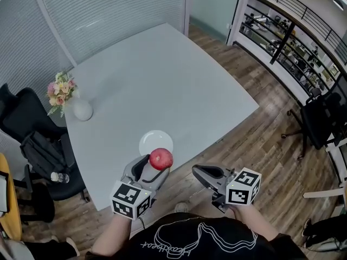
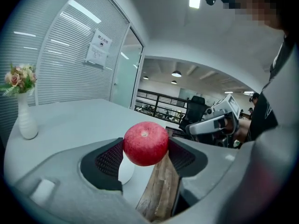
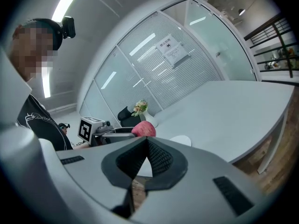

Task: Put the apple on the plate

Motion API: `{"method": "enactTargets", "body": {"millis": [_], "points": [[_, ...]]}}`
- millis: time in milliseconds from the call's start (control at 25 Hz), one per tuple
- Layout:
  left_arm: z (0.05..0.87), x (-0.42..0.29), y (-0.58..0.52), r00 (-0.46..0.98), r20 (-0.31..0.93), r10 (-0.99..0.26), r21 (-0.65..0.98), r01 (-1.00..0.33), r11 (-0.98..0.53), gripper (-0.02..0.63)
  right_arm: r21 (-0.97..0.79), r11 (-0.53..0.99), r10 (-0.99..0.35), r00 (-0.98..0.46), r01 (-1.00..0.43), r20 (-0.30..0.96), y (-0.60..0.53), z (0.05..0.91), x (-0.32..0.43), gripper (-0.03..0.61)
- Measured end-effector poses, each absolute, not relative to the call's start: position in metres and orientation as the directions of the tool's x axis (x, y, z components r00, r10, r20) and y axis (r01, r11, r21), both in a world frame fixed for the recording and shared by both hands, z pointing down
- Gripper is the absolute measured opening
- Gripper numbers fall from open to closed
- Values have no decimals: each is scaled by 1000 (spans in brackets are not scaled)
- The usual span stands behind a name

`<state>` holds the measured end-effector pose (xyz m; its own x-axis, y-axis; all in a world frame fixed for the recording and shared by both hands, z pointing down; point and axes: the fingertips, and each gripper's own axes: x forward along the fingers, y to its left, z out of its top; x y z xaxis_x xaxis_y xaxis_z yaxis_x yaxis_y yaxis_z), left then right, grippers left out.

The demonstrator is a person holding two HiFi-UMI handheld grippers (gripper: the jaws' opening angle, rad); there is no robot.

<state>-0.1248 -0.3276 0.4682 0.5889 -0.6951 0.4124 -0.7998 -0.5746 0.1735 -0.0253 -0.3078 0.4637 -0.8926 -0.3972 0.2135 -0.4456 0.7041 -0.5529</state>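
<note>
Left claw [image 1: 154, 168] clamped on apple [image 1: 161, 158], held near plate [image 1: 154, 140].

You have open room above the pale-grey tabletop [image 1: 173, 75] all round the small white round plate [image 1: 153, 140]; the white flower vase [image 1: 82, 111] stands well off left, apparently no hindrance.
</note>
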Motion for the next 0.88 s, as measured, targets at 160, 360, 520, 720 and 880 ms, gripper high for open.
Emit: {"method": "enactTargets", "body": {"millis": [160, 360, 520, 720, 880], "points": [[481, -135, -340, 569, 422, -706, 172, -815, -554, 296, -560, 696, -390, -891, -449, 230, -311, 472, -29, 9], [500, -145, -356, 553, 438, -708, 184, -827, -532, 296, -571, 688, -385, -892, -449, 237, -316, 480, -32, 9], [515, -153, -369, 528, 453, -718, 153, -840, -521, 296, -576, 678, -383, -888, -457, 253, -319, 486, -33, 9], [538, -160, -382, 497, 486, -719, 123, -854, -506, 296, -585, 662, -388, -882, -468, 267, -320, 493, -30, 9], [556, -165, -390, 483, 507, -714, 126, -861, -494, 296, -588, 647, -396, -872, -486, 287, -323, 499, -26, 9]]}}
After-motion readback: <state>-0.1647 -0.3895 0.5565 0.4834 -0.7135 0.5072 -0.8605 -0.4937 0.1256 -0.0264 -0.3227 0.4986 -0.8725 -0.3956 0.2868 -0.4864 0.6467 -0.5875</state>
